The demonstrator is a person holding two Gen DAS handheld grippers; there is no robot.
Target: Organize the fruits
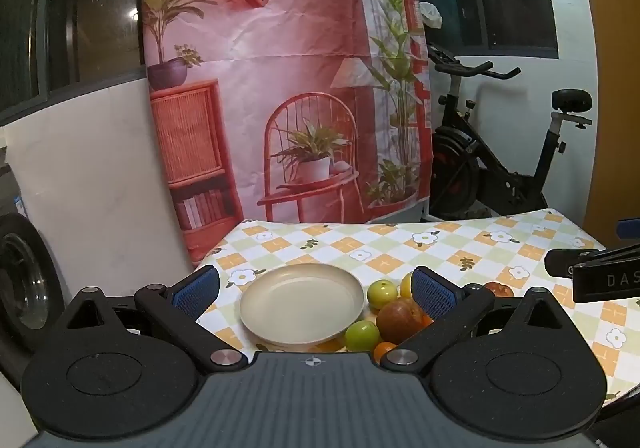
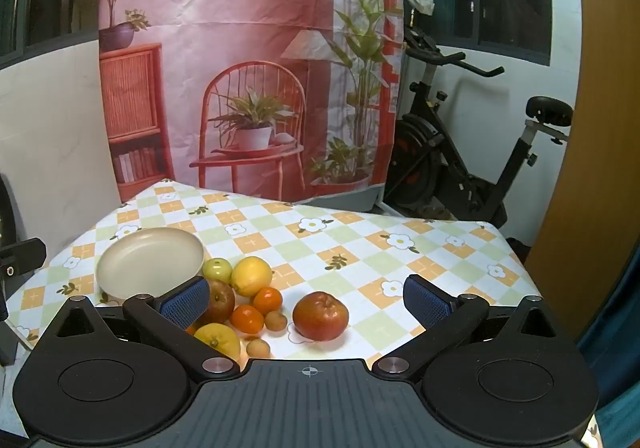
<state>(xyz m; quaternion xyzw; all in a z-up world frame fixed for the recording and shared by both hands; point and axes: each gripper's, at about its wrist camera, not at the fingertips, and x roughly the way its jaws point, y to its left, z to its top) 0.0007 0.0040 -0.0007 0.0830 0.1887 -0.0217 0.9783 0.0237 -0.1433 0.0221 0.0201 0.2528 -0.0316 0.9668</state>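
The left gripper (image 1: 316,290) hung low over the near edge of the surface (image 1: 460,244), and its jaws were spread wide with nothing between them. Right in front of it sat a round cream plate (image 1: 302,302) with no fruit on it. The fruits lay just to the right of the plate in a little bunch. A green fruit (image 1: 382,292) touched the plate's rim, and another green one (image 1: 362,335) sat nearer the camera. A big red-brown apple (image 1: 398,320) lay between them, partly behind the blue pad of the gripper's right finger.

The right gripper (image 2: 306,298) was also held over the surface, and its jaws were spread wide too, holding nothing. A second red apple (image 2: 320,315) sat alone in the gap between the fingers (a bit apart from the other fruit). To its left were two small oranges (image 2: 268,300), one behind the other, and two little brown round fruits (image 2: 276,320). A yellow lemon (image 2: 252,275) lay beside the green fruit near the plate (image 2: 150,262). Another yellow fruit (image 2: 218,339) sat close to the camera, partly hidden by the left finger.

The surface wore a checked cloth with white flowers. Behind it hung a pink picture sheet (image 2: 248,47) showing a chair and plants, and a black exercise bike (image 2: 460,151) stood to the right.
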